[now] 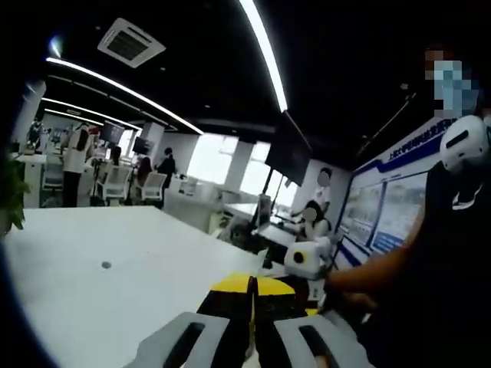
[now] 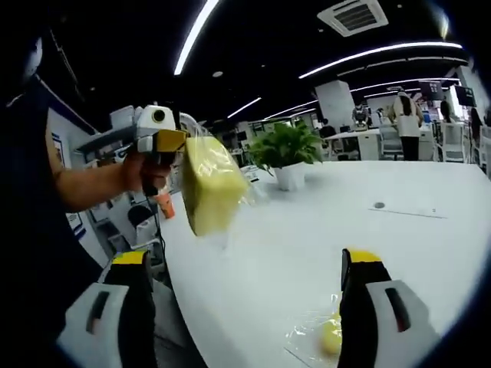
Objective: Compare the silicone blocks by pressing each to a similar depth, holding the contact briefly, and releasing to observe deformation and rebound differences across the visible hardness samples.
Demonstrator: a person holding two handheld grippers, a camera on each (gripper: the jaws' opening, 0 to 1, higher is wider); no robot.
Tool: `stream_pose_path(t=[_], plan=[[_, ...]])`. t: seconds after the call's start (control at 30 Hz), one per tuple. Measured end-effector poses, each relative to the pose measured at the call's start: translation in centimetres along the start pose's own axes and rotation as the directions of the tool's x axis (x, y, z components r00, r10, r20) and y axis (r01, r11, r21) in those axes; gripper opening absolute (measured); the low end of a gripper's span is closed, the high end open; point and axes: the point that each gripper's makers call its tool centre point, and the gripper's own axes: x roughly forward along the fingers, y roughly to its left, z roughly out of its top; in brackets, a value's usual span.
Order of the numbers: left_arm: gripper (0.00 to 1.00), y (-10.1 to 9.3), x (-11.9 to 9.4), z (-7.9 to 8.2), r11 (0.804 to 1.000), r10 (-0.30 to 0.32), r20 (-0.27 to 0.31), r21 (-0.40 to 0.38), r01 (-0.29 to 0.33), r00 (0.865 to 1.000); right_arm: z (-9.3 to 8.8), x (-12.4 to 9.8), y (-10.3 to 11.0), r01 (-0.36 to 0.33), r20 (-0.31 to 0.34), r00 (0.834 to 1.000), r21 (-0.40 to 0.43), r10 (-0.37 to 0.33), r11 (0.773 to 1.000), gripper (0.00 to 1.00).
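A yellow silicone block [image 2: 207, 184] in clear wrap hangs in the air above the table's near-left edge. It is held up by my left gripper [image 2: 165, 138], which a person's hand grips. In the left gripper view my left gripper [image 1: 252, 285] has its yellow-tipped jaws pressed together, and the block itself is hidden there. My right gripper [image 2: 245, 261] stands wide open over the white table [image 2: 307, 230], with nothing between its fingers. A smaller pale yellow piece [image 2: 328, 337] in clear wrap lies on the table by the right jaw. The right gripper [image 1: 311, 261] also comes in from the right, held by a hand.
A potted green plant [image 2: 284, 153] stands at the far side of the table. A small round dark spot [image 1: 106, 265] marks the tabletop. A person in dark clothes [image 1: 453, 261] stands close on the right. Desks, chairs and other people fill the room behind.
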Motion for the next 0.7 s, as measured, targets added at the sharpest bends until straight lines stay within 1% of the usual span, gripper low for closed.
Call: stream_pose_path(t=[0.03,0.17,0.23,0.3,0.33,0.4,0.57,0.7], plan=[[0.00,-0.3,0.2,0.1,1.000,-0.009,0.001,0.000,0.009,1.000,0.4,0.2,0.4,-0.016,0.011,1.000,0.004,0.016,1.000,0.92],[0.00,-1.3,0.8,0.1,0.999,-0.039,0.003,-0.001,0.039,0.999,1.5,0.8,1.3,-0.048,0.051,0.998,0.016,0.047,0.999,0.87],[0.00,-1.9,1.1,0.3,0.998,-0.056,0.005,-0.004,0.056,0.998,2.4,0.9,1.8,-0.065,0.088,0.994,0.010,0.063,0.998,0.83],[0.00,-2.4,1.3,0.5,0.998,-0.067,0.011,-0.003,0.067,0.998,3.1,0.9,2.4,-0.089,0.117,0.989,0.015,0.087,0.996,0.81],[0.00,-2.7,1.4,0.7,0.997,-0.077,0.018,-0.005,0.077,0.997,3.3,0.9,2.5,-0.097,0.127,0.987,0.020,0.094,0.995,0.78],[0.00,-3.2,1.6,1.0,0.996,-0.087,0.023,-0.001,0.087,0.996,3.9,0.9,3.3,-0.145,0.165,0.977,0.046,0.136,0.988,0.72],[0.00,-3.9,1.9,1.4,0.994,-0.105,0.027,0.001,0.105,0.994,4.3,1.0,4.1,-0.170,0.183,0.970,0.032,0.162,0.985,0.64],[0.00,-3.9,1.8,1.5,0.994,-0.109,0.035,0.002,0.109,0.993,4.5,1.2,4.6,-0.189,0.186,0.966,0.025,0.181,0.982,0.57]])
